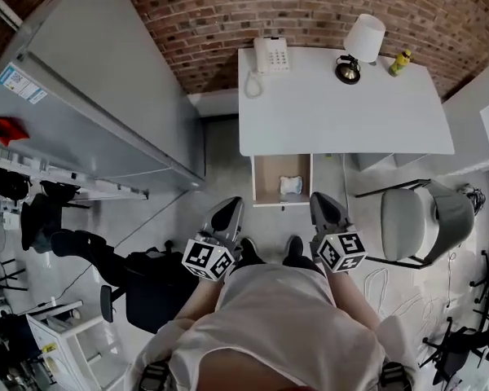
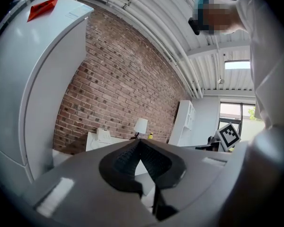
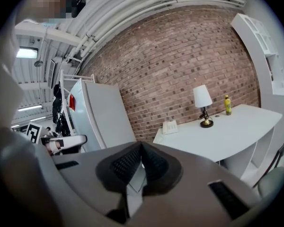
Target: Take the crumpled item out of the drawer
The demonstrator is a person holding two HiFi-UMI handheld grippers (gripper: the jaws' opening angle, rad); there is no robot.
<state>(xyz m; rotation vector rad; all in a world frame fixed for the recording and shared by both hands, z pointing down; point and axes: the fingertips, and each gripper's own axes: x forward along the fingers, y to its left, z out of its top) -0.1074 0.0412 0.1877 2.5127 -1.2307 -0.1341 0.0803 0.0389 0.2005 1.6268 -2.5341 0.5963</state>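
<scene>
An open drawer [image 1: 265, 177] sticks out from the front of the white desk [image 1: 342, 112] in the head view. A crumpled white item [image 1: 291, 186] lies in it toward the right side. My left gripper [image 1: 230, 208] hangs just below the drawer's left front corner, and my right gripper [image 1: 323, 200] is just past its right front corner. Both are held close to my body, apart from the drawer. In the left gripper view the left gripper [image 2: 139, 144] is shut and holds nothing. The right gripper [image 3: 142, 146] is likewise shut with nothing in it.
On the desk stand a white telephone [image 1: 271, 54], a lamp [image 1: 363, 43] and a yellow bottle [image 1: 400, 62]. A tall grey fridge [image 1: 106, 80] is at the left, a grey chair [image 1: 424, 218] at the right, and a dark office chair [image 1: 147, 287] is near my left leg.
</scene>
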